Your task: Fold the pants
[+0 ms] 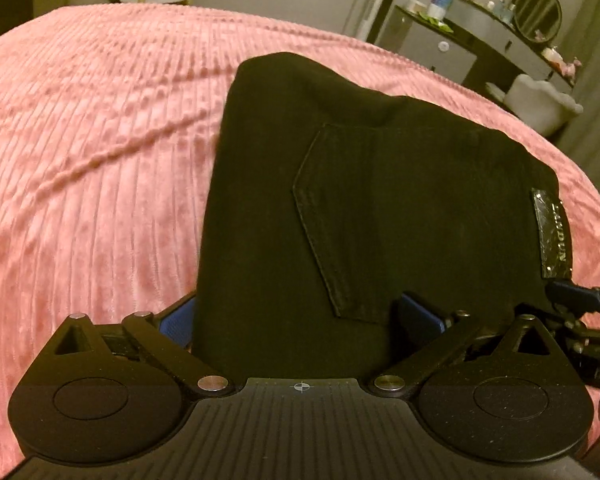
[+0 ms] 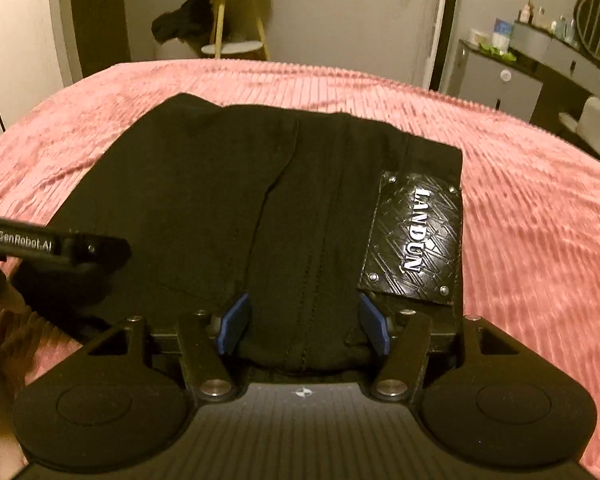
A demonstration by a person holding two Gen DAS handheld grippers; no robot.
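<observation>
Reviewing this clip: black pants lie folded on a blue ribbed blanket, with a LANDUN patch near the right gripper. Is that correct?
Not quite: the blanket is pink, not blue, as the right wrist view shows plainly. The rest holds: the black pants lie folded on it, and the LANDUN patch sits near the right gripper.

A bed (image 2: 520,208) under a pink ribbed blanket (image 1: 100,168) fills both views. Folded black pants (image 2: 220,208) lie directly on it, at centre frame, leather label (image 2: 414,236) facing up.
</observation>
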